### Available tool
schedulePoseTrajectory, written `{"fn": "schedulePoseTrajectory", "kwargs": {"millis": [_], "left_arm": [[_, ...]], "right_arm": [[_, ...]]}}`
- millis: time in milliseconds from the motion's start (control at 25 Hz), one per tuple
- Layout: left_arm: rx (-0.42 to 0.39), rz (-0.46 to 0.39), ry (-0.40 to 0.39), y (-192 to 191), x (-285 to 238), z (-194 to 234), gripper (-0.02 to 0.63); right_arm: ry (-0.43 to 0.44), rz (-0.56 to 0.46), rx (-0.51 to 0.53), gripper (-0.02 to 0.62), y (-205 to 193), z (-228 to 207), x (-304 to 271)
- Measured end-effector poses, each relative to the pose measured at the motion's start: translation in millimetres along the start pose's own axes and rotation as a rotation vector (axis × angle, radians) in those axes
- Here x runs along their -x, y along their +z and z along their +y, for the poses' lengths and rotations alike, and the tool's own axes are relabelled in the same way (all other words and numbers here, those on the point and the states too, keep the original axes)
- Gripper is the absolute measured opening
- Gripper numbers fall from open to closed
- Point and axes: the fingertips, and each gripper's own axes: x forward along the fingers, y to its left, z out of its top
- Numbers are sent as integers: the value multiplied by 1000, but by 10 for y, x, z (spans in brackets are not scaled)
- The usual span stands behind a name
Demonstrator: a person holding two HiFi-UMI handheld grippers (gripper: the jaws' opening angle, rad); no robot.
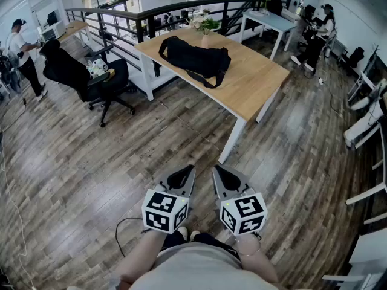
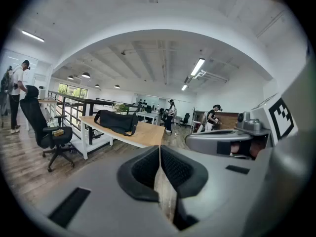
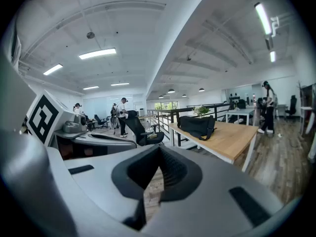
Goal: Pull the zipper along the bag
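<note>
A black bag (image 1: pixel 196 58) with a strap lies on a light wooden table (image 1: pixel 254 83) some way ahead; it also shows in the left gripper view as the bag (image 2: pixel 117 121) and in the right gripper view as the bag (image 3: pixel 196 125). Both grippers are held low, close to the person's body, far short of the table. The left gripper (image 1: pixel 188 170) is shut with nothing between its pads (image 2: pixel 160 154). The right gripper (image 1: pixel 215 170) is shut and empty too, its jaws meeting at the tips (image 3: pixel 159 154). The zipper cannot be made out from here.
A black office chair (image 1: pixel 91 77) stands left of the table, by a dark railing (image 1: pixel 115 17). A small potted plant (image 1: pixel 205 26) sits at the table's far end. People stand at the far left (image 1: pixel 23 53) and far right (image 1: pixel 320 35). Wooden floor (image 1: pixel 121 156) lies between me and the table.
</note>
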Motion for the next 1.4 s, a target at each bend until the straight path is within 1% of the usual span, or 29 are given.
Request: {"fn": "schedulePoseTrajectory", "kwargs": {"millis": [280, 520, 720, 880, 1080, 1200, 1280, 1400], "left_arm": [[7, 16, 3, -37, -31, -24, 25], [-11, 28, -10, -75, -101, -60, 26], [-37, 37, 9, -116, -156, -150, 26], [-31, 21, 17, -140, -196, -203, 26], [-64, -4, 42, -33, -254, -166, 26], [-62, -13, 57, -8, -307, -96, 26], [-60, -16, 67, 9, -364, -14, 28], [-57, -15, 73, 37, -500, 154, 31]], "right_arm": [[8, 11, 6, 3, -13, -47, -1], [24, -18, -17, 3, -13, -59, 2], [45, -10, -17, 5, -102, -103, 93], [41, -3, -25, 5, -191, -215, 171], [29, -32, -14, 0, -121, -362, 147], [38, -41, -17, 44, -95, -402, 62], [42, -48, -17, 50, -60, -424, -18], [47, -49, -11, 75, -4, -469, -213]]}}
